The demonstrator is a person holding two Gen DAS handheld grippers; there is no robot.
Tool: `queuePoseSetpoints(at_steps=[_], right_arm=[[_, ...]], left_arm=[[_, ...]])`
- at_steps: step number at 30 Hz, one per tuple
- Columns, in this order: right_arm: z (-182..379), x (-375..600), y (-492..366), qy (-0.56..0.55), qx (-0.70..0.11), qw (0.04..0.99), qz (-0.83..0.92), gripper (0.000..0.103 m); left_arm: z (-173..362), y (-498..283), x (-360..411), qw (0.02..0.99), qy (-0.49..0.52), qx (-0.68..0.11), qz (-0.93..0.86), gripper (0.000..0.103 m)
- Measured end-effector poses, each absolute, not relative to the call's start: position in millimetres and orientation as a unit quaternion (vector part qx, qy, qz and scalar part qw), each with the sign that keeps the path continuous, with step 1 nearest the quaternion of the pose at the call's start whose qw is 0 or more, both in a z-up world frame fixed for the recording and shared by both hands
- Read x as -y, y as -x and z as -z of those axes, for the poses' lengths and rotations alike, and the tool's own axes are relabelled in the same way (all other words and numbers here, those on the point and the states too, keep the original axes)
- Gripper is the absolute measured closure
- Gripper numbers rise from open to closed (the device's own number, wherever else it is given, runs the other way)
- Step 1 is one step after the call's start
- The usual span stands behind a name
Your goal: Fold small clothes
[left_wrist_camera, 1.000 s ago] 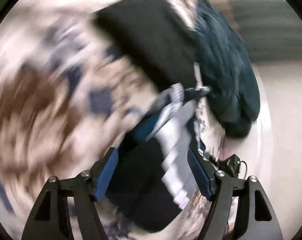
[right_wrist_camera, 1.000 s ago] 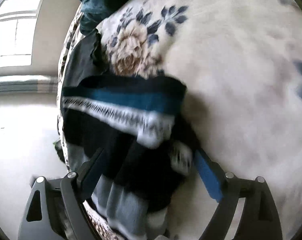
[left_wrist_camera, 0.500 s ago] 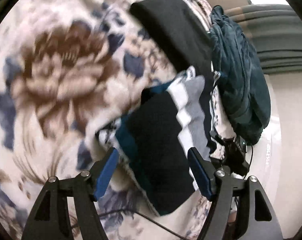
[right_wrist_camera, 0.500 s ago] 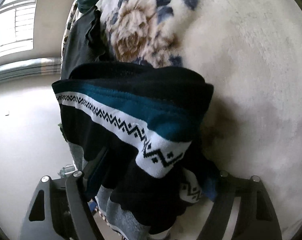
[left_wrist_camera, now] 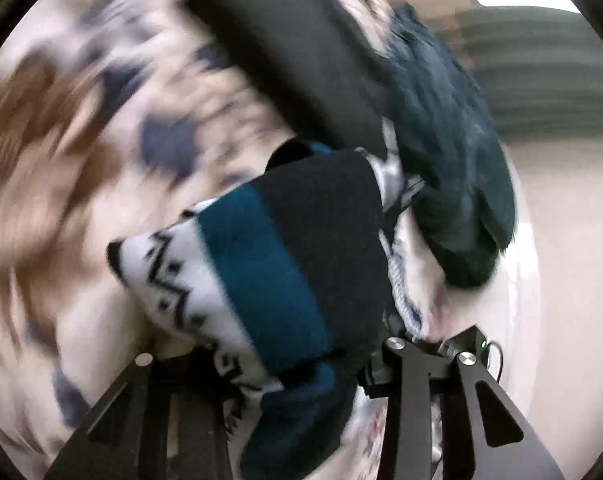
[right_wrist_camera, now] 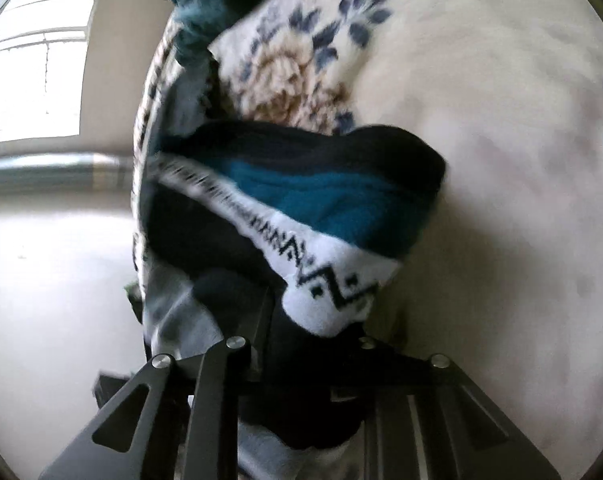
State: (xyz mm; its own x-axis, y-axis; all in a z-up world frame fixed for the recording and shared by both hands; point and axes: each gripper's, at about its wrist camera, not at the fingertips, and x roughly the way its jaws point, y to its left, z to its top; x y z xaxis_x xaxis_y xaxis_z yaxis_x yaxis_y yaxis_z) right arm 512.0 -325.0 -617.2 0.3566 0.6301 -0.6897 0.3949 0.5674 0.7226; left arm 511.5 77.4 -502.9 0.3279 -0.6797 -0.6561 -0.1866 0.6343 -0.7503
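Striped knit garment [left_wrist_camera: 301, 264] (black, teal band, white band with black zigzag, grey section) lies bunched near the edge of the floral blanket [left_wrist_camera: 81, 128], folded over on itself. In the right wrist view the same garment [right_wrist_camera: 301, 200] fills the centre, with the zigzag band draped toward the camera.

Surface: cream blanket with brown flowers and navy leaves, soft, over a bed or couch; can't tell which. A folded black garment [left_wrist_camera: 301, 48] sits further back, with a dark teal garment [left_wrist_camera: 445, 152] heaped beside it at the blanket's edge. Pale floor [right_wrist_camera: 53, 280] beyond; bright window [right_wrist_camera: 33, 80] in the right wrist view. Heavy motion blur.

Left gripper [left_wrist_camera: 301, 364]: angled down, jaws closing with the knit between them, fabric draped over the fingers. Right gripper [right_wrist_camera: 301, 344]: angled down, jaws closing and nearly together, knit bunched between them; pads are hidden, so contact isn't confirmed visually.
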Motion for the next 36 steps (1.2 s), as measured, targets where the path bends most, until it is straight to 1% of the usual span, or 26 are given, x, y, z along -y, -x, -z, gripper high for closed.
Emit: queuePoseSetpoints(at_steps=[3, 4, 5, 6, 7, 8, 9, 11, 12, 13, 15, 16, 17, 18, 20, 21, 22, 23, 26, 29, 31, 32, 34, 35, 36], right_arm=[[595, 313, -463, -0.474, -0.553, 0.682, -0.065, 0.083], [595, 306, -452, -0.476, -0.558, 0.677, -0.059, 0.083], [597, 295, -441, -0.473, -0.567, 0.672, -0.053, 0.082], [602, 286, -433, -0.454, -0.583, 0.672, -0.046, 0.077], [606, 284, -429, -0.441, -0.594, 0.672, -0.038, 0.072], [610, 283, -426, -0.435, -0.604, 0.667, -0.026, 0.065], [614, 289, -423, -0.441, -0.608, 0.660, -0.018, 0.061], [610, 303, -416, -0.453, -0.604, 0.656, -0.007, 0.055], [605, 312, -413, -0.455, -0.597, 0.660, 0.001, 0.055], [597, 323, -408, -0.455, -0.586, 0.671, 0.011, 0.054], [585, 339, -404, -0.443, -0.572, 0.689, 0.029, 0.048], [580, 344, -406, -0.437, -0.570, 0.695, 0.029, 0.048], [577, 348, -410, -0.433, -0.569, 0.699, 0.023, 0.048], [578, 348, -422, -0.427, -0.571, 0.701, 0.015, 0.048], [585, 340, -437, -0.408, -0.589, 0.697, -0.011, 0.048], [591, 337, -442, -0.392, -0.605, 0.692, -0.022, 0.049], [590, 333, -445, -0.385, -0.604, 0.697, -0.027, 0.057], [584, 330, -441, -0.377, -0.597, 0.707, -0.025, 0.094], [558, 333, -431, -0.344, -0.575, 0.742, 0.005, 0.093], [573, 337, -421, -0.321, -0.613, 0.722, 0.020, 0.093], [583, 336, -427, -0.314, -0.645, 0.697, 0.010, 0.090], [580, 337, -433, -0.308, -0.648, 0.696, 0.003, 0.085], [559, 347, -450, -0.291, -0.626, 0.724, -0.002, 0.072], [546, 355, -457, -0.288, -0.605, 0.742, -0.002, 0.058], [536, 361, -468, -0.290, -0.583, 0.759, -0.006, 0.051]], left_arm=[[486, -553, -77, 0.734, 0.319, -0.567, 0.195, 0.067], [488, -563, -73, 0.733, 0.292, -0.579, 0.205, 0.062], [492, -576, -67, 0.736, 0.246, -0.596, 0.205, 0.054], [498, -582, -63, 0.736, 0.212, -0.612, 0.199, 0.051], [503, -585, -62, 0.728, 0.203, -0.625, 0.198, 0.049], [507, -586, -62, 0.721, 0.204, -0.634, 0.194, 0.049], [506, -584, -65, 0.721, 0.208, -0.633, 0.190, 0.049], [494, -572, -68, 0.734, 0.210, -0.621, 0.179, 0.047], [486, -559, -72, 0.743, 0.207, -0.613, 0.171, 0.045], [480, -551, -71, 0.754, 0.205, -0.604, 0.159, 0.040], [466, -533, -71, 0.775, 0.195, -0.586, 0.137, 0.039], [460, -521, -72, 0.784, 0.191, -0.577, 0.126, 0.037], [458, -522, -72, 0.788, 0.191, -0.573, 0.117, 0.029], [457, -517, -71, 0.791, 0.192, -0.571, 0.108, 0.026], [459, -506, -73, 0.791, 0.199, -0.572, 0.092, 0.025], [462, -503, -72, 0.790, 0.199, -0.574, 0.084, 0.025], [465, -501, -70, 0.787, 0.201, -0.578, 0.076, 0.025], [469, -497, -71, 0.780, 0.210, -0.584, 0.074, 0.025], [467, -491, -70, 0.779, 0.216, -0.584, 0.073, 0.025], [467, -497, -68, 0.780, 0.206, -0.586, 0.076, 0.025], [463, -505, -68, 0.782, 0.206, -0.583, 0.082, 0.025], [461, -512, -66, 0.785, 0.200, -0.581, 0.082, 0.025], [454, -526, -63, 0.793, 0.187, -0.573, 0.085, 0.025], [451, -537, -62, 0.799, 0.180, -0.568, 0.086, 0.025], [450, -544, -61, 0.802, 0.175, -0.564, 0.088, 0.025]])
